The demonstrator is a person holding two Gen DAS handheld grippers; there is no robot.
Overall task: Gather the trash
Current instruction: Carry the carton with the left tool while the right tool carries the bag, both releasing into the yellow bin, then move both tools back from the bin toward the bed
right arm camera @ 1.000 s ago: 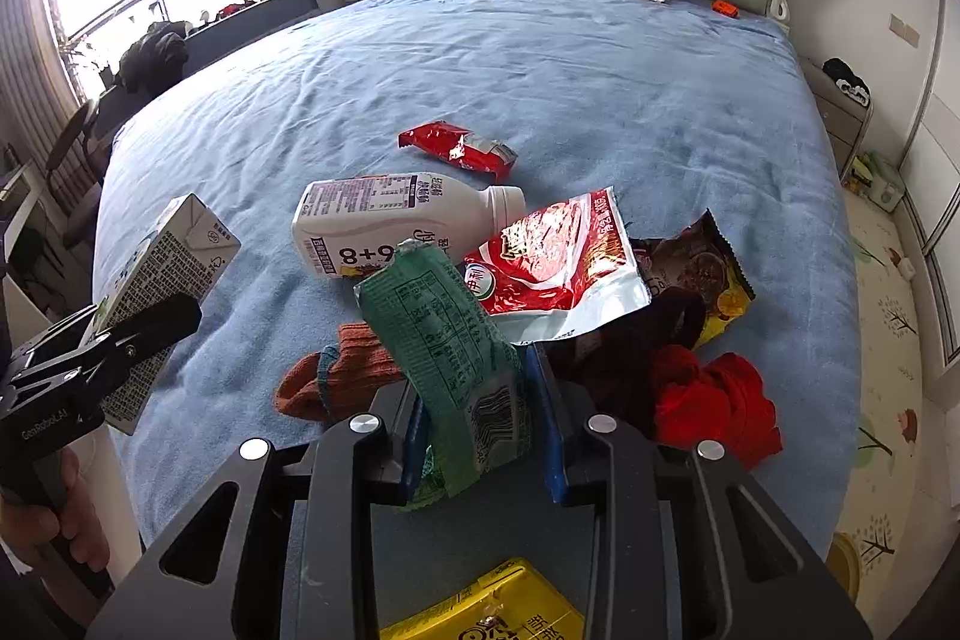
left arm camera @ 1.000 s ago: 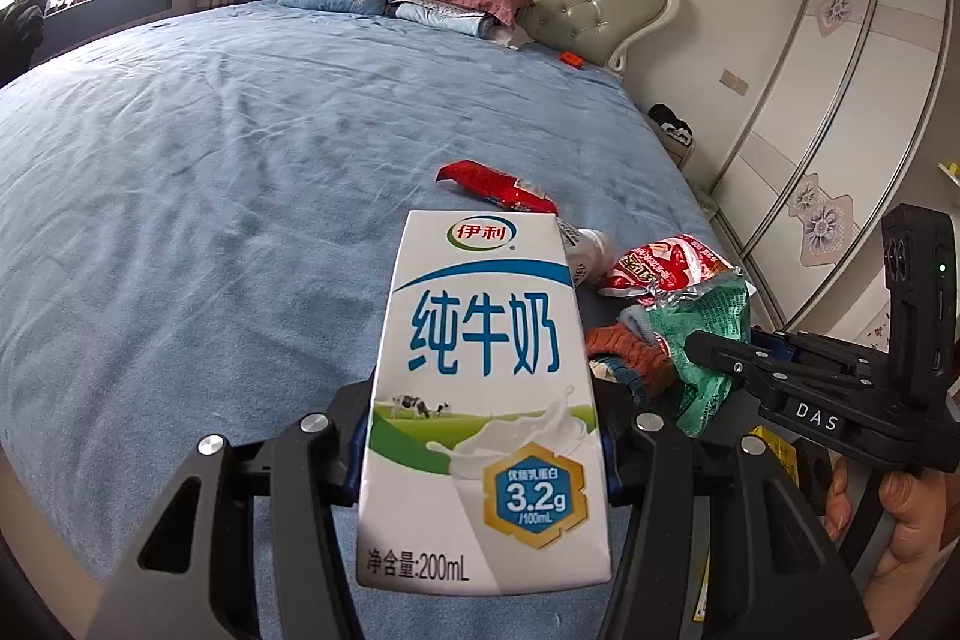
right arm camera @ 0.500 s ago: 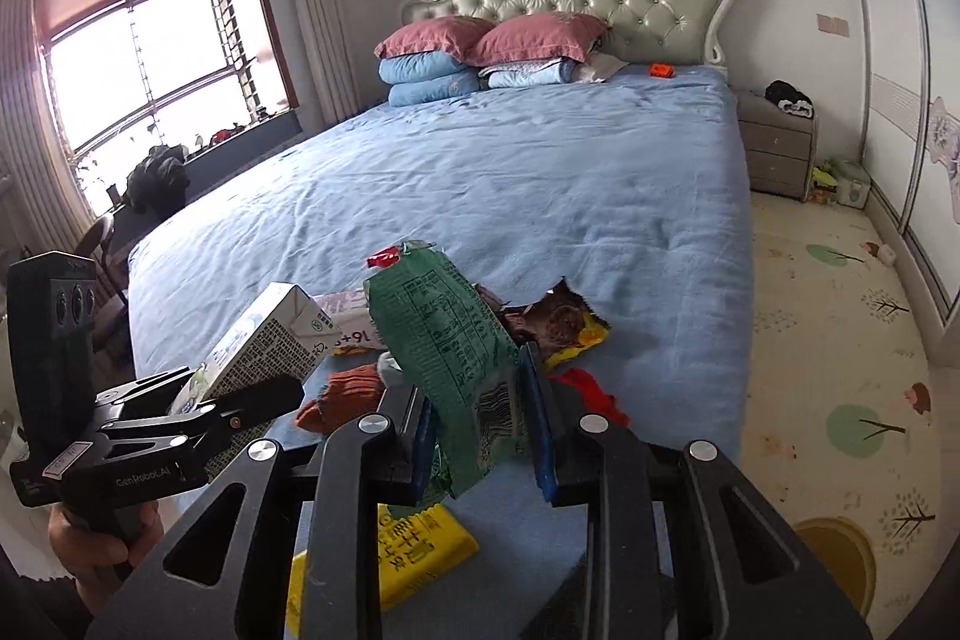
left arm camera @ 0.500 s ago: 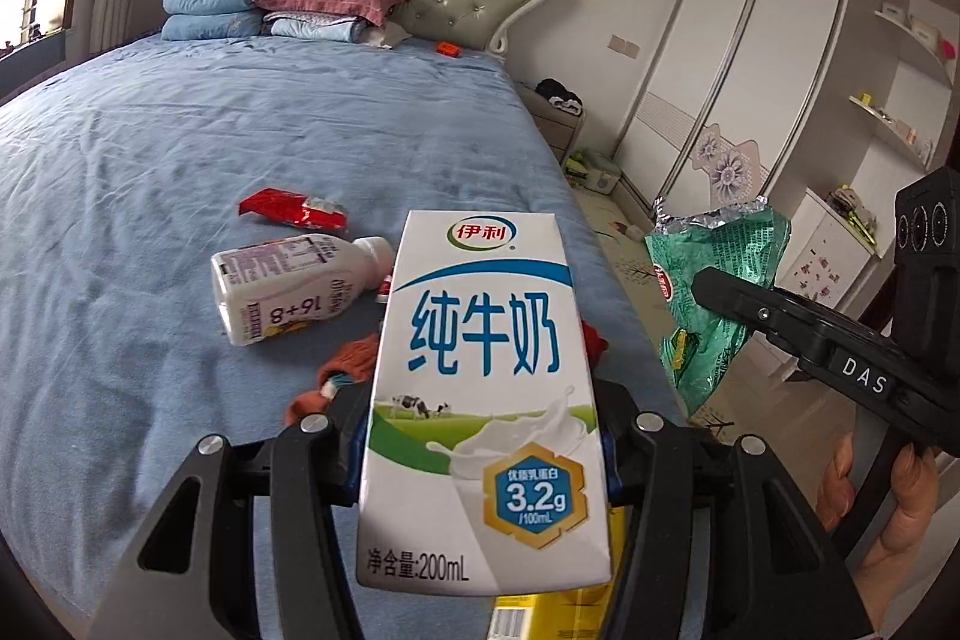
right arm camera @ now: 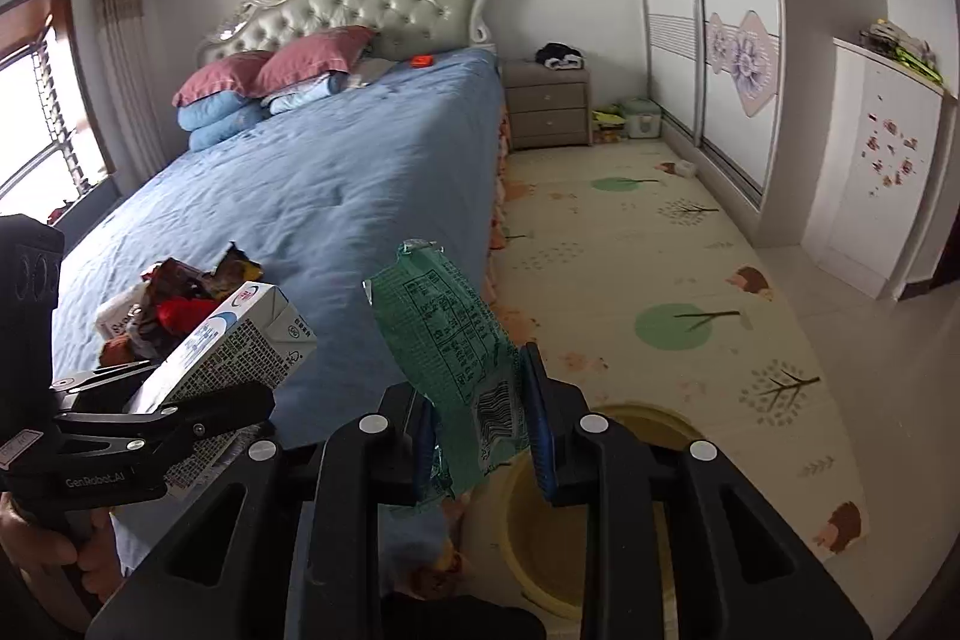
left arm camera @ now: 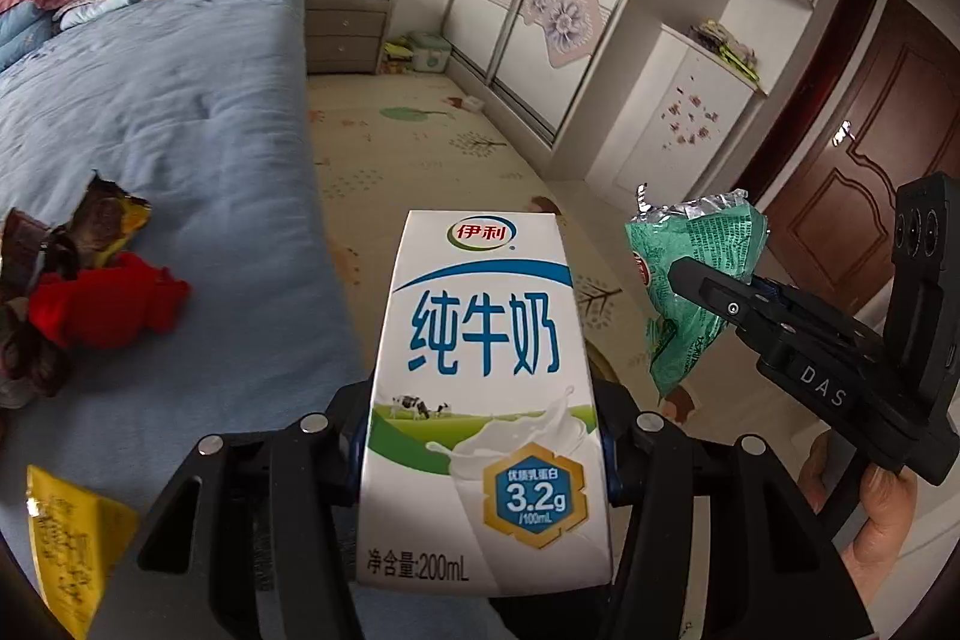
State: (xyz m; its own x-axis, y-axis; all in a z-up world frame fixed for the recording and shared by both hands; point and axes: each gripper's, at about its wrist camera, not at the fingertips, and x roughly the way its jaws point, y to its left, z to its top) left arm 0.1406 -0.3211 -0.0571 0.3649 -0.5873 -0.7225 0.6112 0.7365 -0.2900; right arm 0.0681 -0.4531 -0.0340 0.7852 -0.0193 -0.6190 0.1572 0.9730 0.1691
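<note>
A white and blue milk carton stands upright between the fingers of my left gripper, which is shut on it; the carton also shows at the left of the right wrist view. My right gripper is shut on a crumpled green snack wrapper, which sticks up out of its jaws. Seen from the left wrist, the right gripper and green wrapper hang to the right of the carton, over the floor. Below the right gripper, a round yellow bin stands on the floor, partly hidden by the fingers.
The blue bed lies to the left, with a red cloth, a brown wrapper and a yellow packet near its edge. A patterned floor mat runs to a nightstand and wardrobe. A person's hand holds the right gripper.
Both grippers have swung right, from over the bed's trash pile to the bed's edge and the floor, still carrying the carton and green wrapper. The yellow bin has come into view.
</note>
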